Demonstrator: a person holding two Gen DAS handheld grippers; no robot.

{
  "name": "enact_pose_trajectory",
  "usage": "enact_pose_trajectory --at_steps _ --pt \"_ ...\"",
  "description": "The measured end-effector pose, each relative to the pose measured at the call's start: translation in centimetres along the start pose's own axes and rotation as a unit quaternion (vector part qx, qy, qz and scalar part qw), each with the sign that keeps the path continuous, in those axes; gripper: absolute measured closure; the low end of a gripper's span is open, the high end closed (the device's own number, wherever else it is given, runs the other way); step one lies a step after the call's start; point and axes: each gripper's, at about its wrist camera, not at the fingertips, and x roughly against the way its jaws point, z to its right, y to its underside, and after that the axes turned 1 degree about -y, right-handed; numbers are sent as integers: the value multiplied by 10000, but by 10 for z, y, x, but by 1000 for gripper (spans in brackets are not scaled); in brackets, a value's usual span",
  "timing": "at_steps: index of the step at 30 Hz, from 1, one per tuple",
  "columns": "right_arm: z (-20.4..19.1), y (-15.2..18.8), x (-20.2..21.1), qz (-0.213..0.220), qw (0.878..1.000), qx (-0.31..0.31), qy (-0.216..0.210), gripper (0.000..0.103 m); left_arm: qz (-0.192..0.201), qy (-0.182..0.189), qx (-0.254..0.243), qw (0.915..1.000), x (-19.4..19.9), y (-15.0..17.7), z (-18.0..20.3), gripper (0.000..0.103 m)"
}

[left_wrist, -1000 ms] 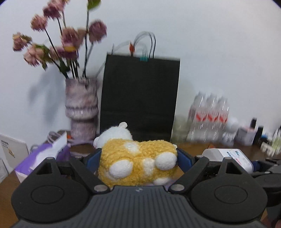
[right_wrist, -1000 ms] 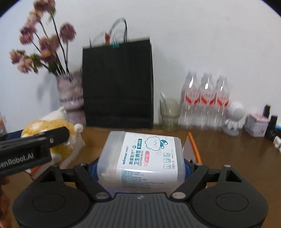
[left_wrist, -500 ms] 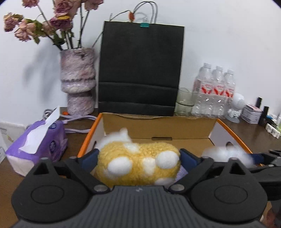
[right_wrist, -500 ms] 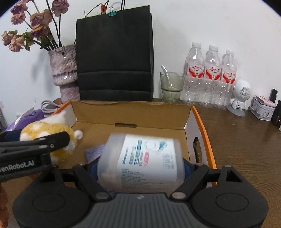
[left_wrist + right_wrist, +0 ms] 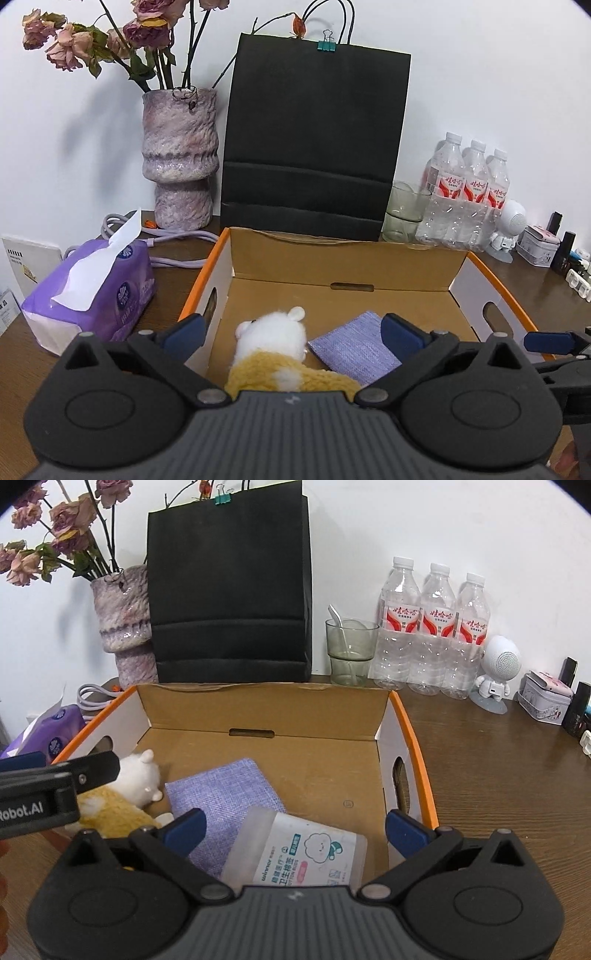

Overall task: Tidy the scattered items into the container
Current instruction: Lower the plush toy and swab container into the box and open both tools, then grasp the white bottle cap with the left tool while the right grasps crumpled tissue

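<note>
My left gripper (image 5: 291, 328) has its fingers wide apart, right above the plush (image 5: 275, 350), which lies in the box (image 5: 343, 266) by its left wall. My right gripper (image 5: 293, 829) is spread wide too, and the swab tub (image 5: 299, 853) lies tilted in the box, partly on the purple cloth (image 5: 221, 794). I think both things are let go so they can rest in the box. The tissue pack (image 5: 92, 291) sits outside the box, just left of it, so it may be next.
</note>
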Motion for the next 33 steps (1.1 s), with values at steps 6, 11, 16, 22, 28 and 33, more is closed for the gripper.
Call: enact_pose_trajectory --at_steps 6,11,16,22,28,33 --pt "-1 0 1 -6 10000 52 12 0 14 -9 -6 10000 1 0 -1 0" --pt "-1 -1 3 -4 10000 64 9 0 174 6 69 9998 12 -4 -5 0" --pt "7 -1 33 302 9994 52 -157 0 556 210 366 9976 48 -8 -28 0" --pt "33 28 74 561 9980 72 -280 0 555 149 -4 9983 77 14 -59 0" --pt "56 75 93 408 9992 27 -41 0 205 263 70 9994 87 43 -91 0" --pt "59 104 90 282 9995 -109 -128 0 -178 256 -138 9994 76 69 -85 0"
